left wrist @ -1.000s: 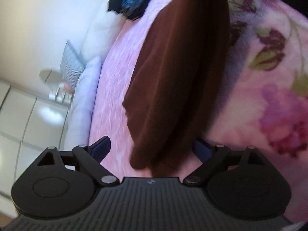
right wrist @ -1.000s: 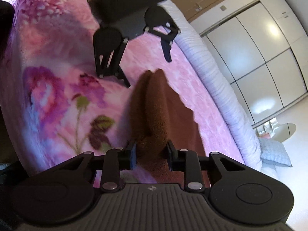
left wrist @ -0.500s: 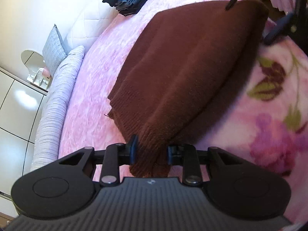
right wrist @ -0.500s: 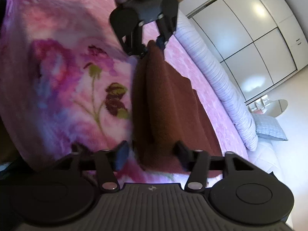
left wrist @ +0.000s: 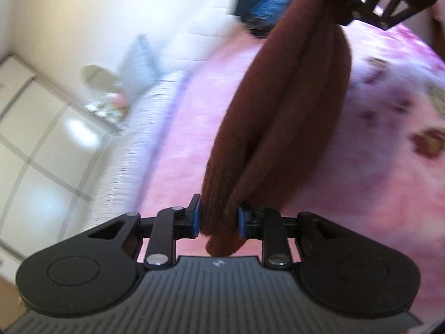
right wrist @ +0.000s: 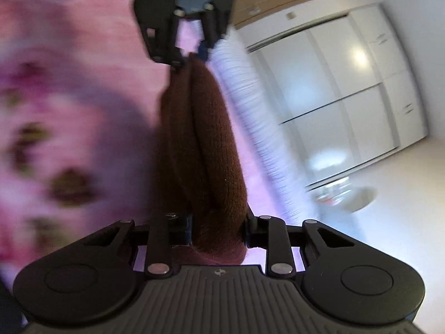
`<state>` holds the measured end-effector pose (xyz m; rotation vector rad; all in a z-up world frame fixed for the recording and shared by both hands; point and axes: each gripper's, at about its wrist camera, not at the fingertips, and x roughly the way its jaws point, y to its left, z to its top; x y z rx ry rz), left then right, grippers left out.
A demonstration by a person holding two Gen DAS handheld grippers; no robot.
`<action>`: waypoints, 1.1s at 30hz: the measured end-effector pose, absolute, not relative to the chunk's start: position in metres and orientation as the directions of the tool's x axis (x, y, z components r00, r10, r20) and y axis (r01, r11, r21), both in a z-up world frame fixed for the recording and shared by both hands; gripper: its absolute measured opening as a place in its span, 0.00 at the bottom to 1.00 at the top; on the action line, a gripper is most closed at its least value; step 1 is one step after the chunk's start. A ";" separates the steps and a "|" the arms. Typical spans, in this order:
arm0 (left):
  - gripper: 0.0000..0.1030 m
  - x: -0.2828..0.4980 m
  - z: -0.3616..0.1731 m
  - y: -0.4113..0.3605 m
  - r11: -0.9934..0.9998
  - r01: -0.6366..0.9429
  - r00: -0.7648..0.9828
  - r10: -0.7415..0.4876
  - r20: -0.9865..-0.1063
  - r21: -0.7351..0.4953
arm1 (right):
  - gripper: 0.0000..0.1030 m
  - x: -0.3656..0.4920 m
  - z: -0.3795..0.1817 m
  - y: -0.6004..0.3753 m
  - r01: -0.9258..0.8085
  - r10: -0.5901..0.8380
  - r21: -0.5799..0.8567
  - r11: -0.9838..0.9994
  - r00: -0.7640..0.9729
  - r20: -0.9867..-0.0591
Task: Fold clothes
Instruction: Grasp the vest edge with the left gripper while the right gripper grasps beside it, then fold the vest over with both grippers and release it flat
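A brown knitted garment [left wrist: 283, 117] hangs bunched between my two grippers, lifted above the pink floral bedspread [left wrist: 389, 167]. My left gripper [left wrist: 218, 218] is shut on one end of it. My right gripper [right wrist: 218, 229] is shut on the other end of the garment [right wrist: 205, 150]. The right gripper shows at the top right of the left wrist view [left wrist: 345, 8]. The left gripper shows at the top of the right wrist view [right wrist: 192, 53]. The cloth sags in two thick folds between them. Both views are blurred by motion.
A stack of folded dark and blue clothes [left wrist: 267, 8] lies at the far end of the bed. A long striped bolster [left wrist: 133, 150] runs along the bed's edge. White wardrobe doors [right wrist: 347, 97] and a small round table [right wrist: 358, 194] stand beyond.
The garment lay spread on the bed half a second ago with my right gripper open around its end. Now both grippers are shut on it and have lifted it off the bed.
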<state>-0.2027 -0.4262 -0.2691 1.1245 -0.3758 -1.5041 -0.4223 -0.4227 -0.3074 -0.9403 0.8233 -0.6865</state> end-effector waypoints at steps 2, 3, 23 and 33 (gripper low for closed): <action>0.21 -0.200 -0.249 -0.414 -0.207 0.581 0.179 -0.911 -0.372 0.787 | 0.27 -0.412 -0.287 -0.441 0.170 -0.812 -0.913 0.371 0.536 -0.230; 0.21 -0.201 -0.245 -0.403 -0.184 0.567 0.203 -0.914 -0.352 0.803 | 0.27 -0.408 -0.279 -0.444 0.177 -0.808 -0.919 0.352 0.553 -0.203; 0.24 -0.229 -0.344 -0.215 -0.300 0.793 0.174 -0.722 -0.669 0.530 | 0.32 -0.482 -0.365 -0.338 0.172 -0.725 -0.764 0.622 0.495 -0.479; 0.26 -0.191 -0.296 -0.288 -0.158 0.897 0.123 -0.807 -0.578 0.412 | 0.33 -0.481 -0.298 -0.387 0.568 -0.637 -0.306 0.764 0.585 -0.502</action>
